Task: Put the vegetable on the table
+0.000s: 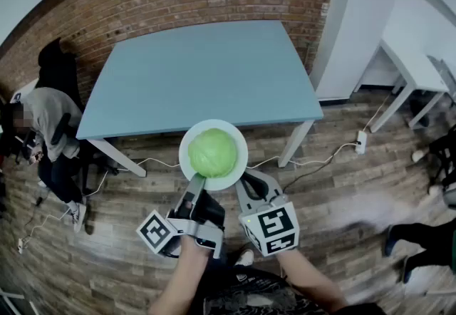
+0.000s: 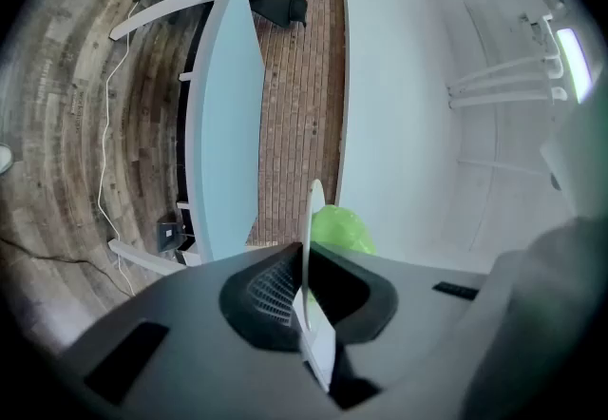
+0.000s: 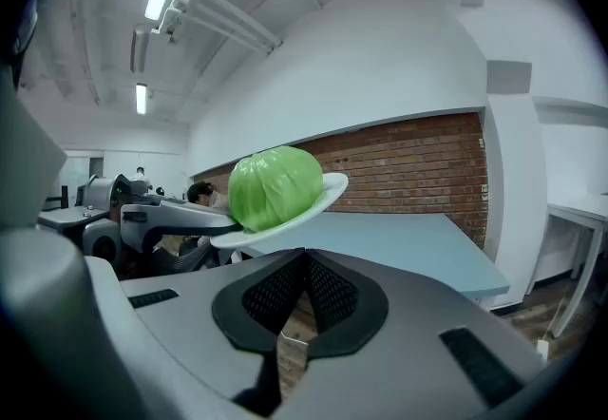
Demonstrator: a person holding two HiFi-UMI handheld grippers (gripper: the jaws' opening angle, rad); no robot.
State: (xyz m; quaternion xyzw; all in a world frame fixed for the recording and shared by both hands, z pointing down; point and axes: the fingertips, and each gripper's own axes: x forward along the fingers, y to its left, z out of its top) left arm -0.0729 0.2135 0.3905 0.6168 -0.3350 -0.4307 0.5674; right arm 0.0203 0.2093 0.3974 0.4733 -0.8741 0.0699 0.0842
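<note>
One round green cabbage (image 1: 212, 152) sits loose on a white plate (image 1: 187, 161), which the left tongs (image 1: 197, 181) pinch by its near rim, in the air at the near edge of the blue surface (image 1: 199, 71). The right tongs (image 1: 244, 182) hover just beside, pressed together on nothing. The head looks dense and smooth enough to roll, and the stiff, breakable plate hangs from a one-sided hold, so propping its underside seems safer than squeezing the leafy ball itself.
</note>
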